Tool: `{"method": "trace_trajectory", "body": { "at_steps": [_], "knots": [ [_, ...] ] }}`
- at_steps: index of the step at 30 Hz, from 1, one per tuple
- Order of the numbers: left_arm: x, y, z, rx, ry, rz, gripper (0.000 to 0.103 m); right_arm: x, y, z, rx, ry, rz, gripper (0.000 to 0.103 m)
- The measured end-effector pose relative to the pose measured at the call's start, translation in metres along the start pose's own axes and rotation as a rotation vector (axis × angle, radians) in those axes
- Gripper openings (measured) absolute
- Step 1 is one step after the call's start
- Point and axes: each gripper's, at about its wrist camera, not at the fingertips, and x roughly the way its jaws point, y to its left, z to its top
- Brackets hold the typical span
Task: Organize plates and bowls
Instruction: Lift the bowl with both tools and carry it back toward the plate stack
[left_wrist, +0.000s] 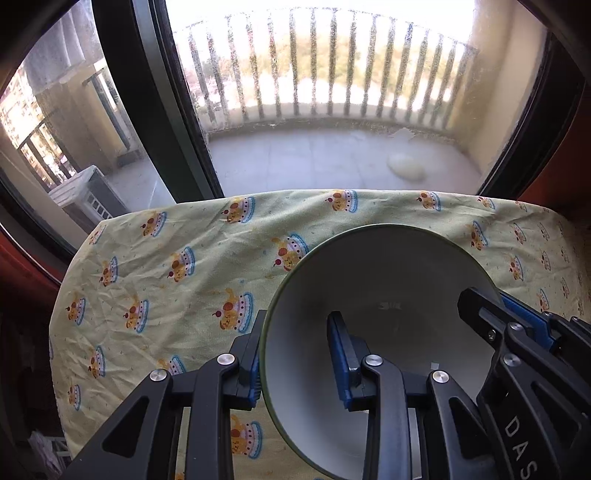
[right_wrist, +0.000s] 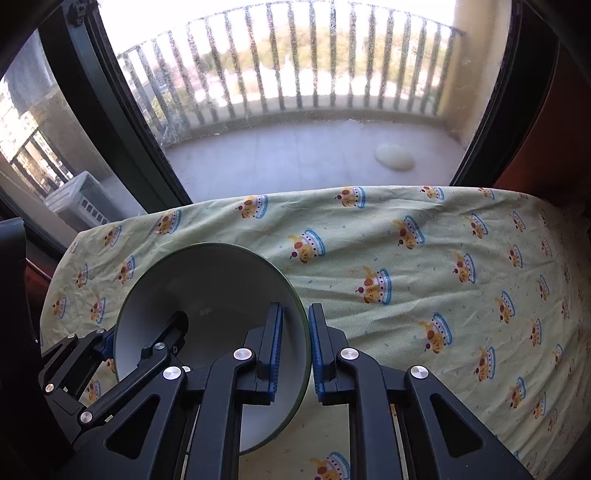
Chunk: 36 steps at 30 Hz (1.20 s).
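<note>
Both claws pinch one bowl (left_wrist: 373, 295) by its rim — left gripper (left_wrist: 299, 365) on one side, right gripper (right_wrist: 295, 347) opposite — near the table's (right_wrist: 424, 295) front edge. Uneven pulling could make it slip.

The right gripper (right_wrist: 295, 354) pinches the bowl's (right_wrist: 218, 291) right rim, one finger inside, one outside. The left gripper (right_wrist: 147, 332) grips the left rim. The bowl is tilted above the patterned cloth (right_wrist: 424, 280); a window (right_wrist: 295, 129) lies far behind
</note>
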Motion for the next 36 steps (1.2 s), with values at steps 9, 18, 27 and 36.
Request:
{"method": "trace_trajectory", "body": {
  "at_steps": [9, 18, 27, 36],
  "knots": [
    [-0.045, -0.01, -0.01, -0.025, -0.05, 0.014, 0.03, -0.046, -0.009, -0.008, -0.024, -0.051, 0.016, 0.018],
    [-0.093, -0.021, -0.025, -0.054, -0.099, 0.032, 0.03, -0.096, -0.017, -0.02, -0.055, -0.105, 0.034, 0.018],
    [-0.133, -0.039, -0.049, -0.082, -0.137, 0.049, 0.03, -0.139, -0.034, -0.042, -0.069, -0.146, 0.072, 0.018],
    [-0.158, -0.064, -0.08, -0.105, -0.159, 0.066, 0.03, -0.17, -0.06, -0.072, -0.104, -0.174, 0.092, 0.018]
  ]
}}
